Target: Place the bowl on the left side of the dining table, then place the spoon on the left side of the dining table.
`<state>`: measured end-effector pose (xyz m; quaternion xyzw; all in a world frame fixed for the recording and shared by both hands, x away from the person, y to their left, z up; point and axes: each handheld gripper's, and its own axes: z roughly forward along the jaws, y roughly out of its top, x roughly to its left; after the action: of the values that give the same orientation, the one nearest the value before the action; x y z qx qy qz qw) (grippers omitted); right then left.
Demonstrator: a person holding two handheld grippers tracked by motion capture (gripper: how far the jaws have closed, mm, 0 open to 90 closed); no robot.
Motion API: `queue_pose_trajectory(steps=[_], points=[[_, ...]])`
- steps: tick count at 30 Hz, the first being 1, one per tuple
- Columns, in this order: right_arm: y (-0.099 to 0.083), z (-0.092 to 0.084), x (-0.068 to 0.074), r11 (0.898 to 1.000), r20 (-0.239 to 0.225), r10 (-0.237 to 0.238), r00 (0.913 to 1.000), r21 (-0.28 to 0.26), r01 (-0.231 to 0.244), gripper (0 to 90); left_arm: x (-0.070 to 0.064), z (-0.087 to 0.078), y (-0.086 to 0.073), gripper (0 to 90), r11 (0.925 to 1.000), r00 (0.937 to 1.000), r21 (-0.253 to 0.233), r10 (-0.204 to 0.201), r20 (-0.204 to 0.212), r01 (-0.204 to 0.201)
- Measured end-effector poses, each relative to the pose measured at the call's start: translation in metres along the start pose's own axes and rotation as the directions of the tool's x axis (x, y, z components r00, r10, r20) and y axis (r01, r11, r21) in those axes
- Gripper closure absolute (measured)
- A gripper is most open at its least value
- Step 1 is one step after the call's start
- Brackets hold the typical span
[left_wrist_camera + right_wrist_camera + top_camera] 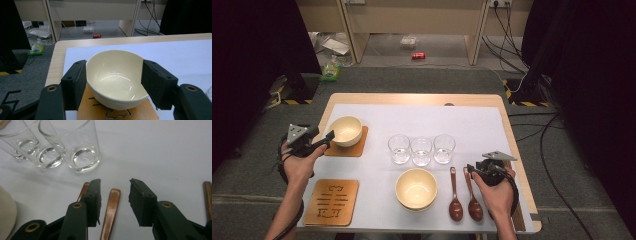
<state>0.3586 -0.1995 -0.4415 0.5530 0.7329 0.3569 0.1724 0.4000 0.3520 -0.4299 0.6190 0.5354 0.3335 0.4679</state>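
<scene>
A cream bowl [115, 77] sits on a tan wooden coaster [347, 148]; reddish-brown spoons [455, 192] lie on white cloth [472, 120].

The left black two-jaw gripper [328, 137] is held level in the person's left hand [301, 162], with the forearm stretched in from the lower edge of the high view. Its jaws are spread wide, and nothing is pressed by the pads [75, 83]. The right black two-jaw gripper [469, 170] is gripped in the right hand [496, 192] and tilted downward, with its jaws partly apart and nothing clamped.
</scene>
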Motion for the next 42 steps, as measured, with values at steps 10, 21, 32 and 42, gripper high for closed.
queue_pose_trajectory(steps=[10,21,32,42], points=[[0.004,0.014,-0.007,0.990,-0.011,0.048,0.9988,0.134,-0.046,73.7,-0.006,-0.001,-0.001,37.0,1.0000,0.9997,0.002,-0.001,0.025,0.001],[0.001,0.029,-0.010,0.965,-0.028,0.103,0.9943,0.246,-0.093,79.5,-0.007,-0.006,-0.001,37.0,1.0000,0.9991,0.010,0.000,0.043,0.000],[0.005,0.033,-0.008,0.945,-0.020,0.136,0.9905,0.303,-0.124,81.0,-0.006,-0.012,0.003,38.7,0.9999,0.9986,-0.008,-0.007,0.052,0.008],[0.008,0.035,-0.009,0.924,0.001,0.218,0.9760,0.323,-0.207,80.6,-0.007,-0.011,0.002,39.0,1.0000,0.9984,-0.006,-0.006,0.057,0.007]])
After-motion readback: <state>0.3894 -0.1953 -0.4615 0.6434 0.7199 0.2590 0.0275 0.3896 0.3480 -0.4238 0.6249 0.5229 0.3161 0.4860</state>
